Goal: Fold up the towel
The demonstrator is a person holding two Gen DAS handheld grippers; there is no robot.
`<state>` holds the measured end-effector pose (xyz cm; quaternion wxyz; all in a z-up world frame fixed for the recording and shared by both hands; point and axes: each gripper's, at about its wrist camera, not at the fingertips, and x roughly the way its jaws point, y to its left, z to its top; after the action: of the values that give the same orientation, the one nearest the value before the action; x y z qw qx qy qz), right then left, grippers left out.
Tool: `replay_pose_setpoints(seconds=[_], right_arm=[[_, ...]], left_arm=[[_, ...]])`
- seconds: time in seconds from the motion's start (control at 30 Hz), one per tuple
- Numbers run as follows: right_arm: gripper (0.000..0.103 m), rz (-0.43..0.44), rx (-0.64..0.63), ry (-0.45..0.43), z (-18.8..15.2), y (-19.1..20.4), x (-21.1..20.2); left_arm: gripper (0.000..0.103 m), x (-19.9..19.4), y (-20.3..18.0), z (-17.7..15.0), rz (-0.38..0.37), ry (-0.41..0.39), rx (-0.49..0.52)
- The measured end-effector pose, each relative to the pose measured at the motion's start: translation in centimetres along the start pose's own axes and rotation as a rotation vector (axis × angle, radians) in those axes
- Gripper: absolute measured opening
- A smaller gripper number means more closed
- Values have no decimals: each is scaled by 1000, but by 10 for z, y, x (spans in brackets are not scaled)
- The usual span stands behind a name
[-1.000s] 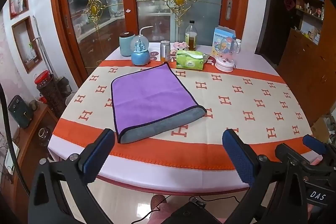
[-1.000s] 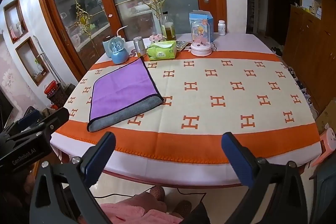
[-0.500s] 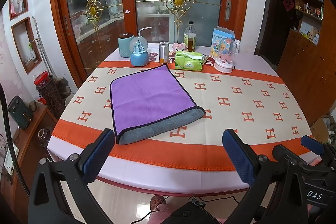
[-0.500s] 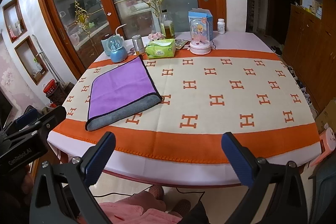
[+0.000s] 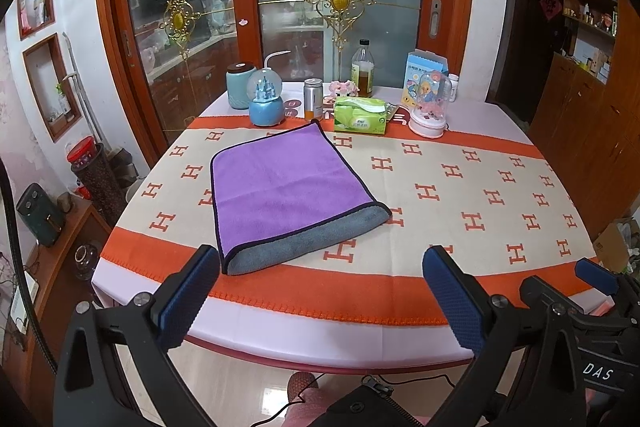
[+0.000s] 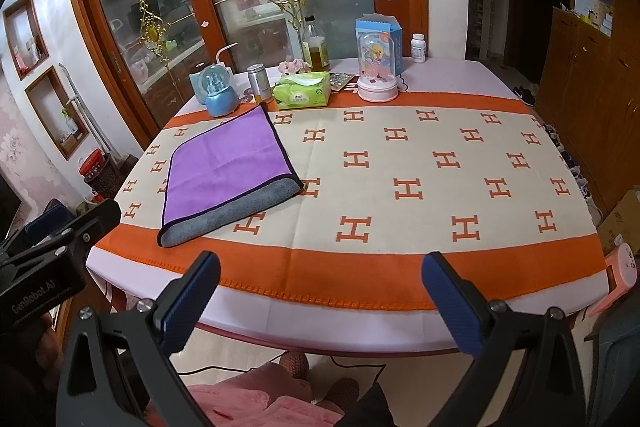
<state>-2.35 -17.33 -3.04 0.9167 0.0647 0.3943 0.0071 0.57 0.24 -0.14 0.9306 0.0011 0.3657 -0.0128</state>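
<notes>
A purple towel (image 5: 284, 183) with a grey underside lies folded flat on the left part of the table, its grey fold edge toward me. It also shows in the right wrist view (image 6: 228, 167). My left gripper (image 5: 320, 291) is open and empty, held off the table's near edge, just short of the towel. My right gripper (image 6: 320, 295) is open and empty, also off the near edge, to the right of the towel. The right gripper's body shows in the left wrist view (image 5: 592, 307), and the left gripper's body shows in the right wrist view (image 6: 48, 251).
The table wears an orange-and-cream cloth (image 5: 460, 195) with an H pattern. At its far edge stand a snow globe (image 5: 265, 103), a teal jar (image 5: 240, 85), a can (image 5: 313, 99), a green tissue pack (image 5: 360, 115), an oil bottle (image 5: 363, 69) and a pink music box (image 5: 428, 107). Wooden cabinets (image 6: 592, 75) line the right.
Both views have shifted very slightly; the table and towel sit a little higher and nearer in frame. The towel has not moved and both grippers stay open.
</notes>
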Motion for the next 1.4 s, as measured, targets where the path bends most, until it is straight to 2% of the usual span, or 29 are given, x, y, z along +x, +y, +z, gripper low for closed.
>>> replay_pose_setpoints(seconds=[0.63, 1.0, 1.4], right_arm=[[101, 22, -21, 3, 5, -8, 5], [101, 54, -46, 10, 13, -4, 18], [101, 77, -94, 22, 38, 13, 51]], left_arm=[[100, 1, 6, -5, 17, 4, -9], [100, 8, 5, -4, 38, 34, -21], [100, 43, 26, 9, 63, 98, -79]])
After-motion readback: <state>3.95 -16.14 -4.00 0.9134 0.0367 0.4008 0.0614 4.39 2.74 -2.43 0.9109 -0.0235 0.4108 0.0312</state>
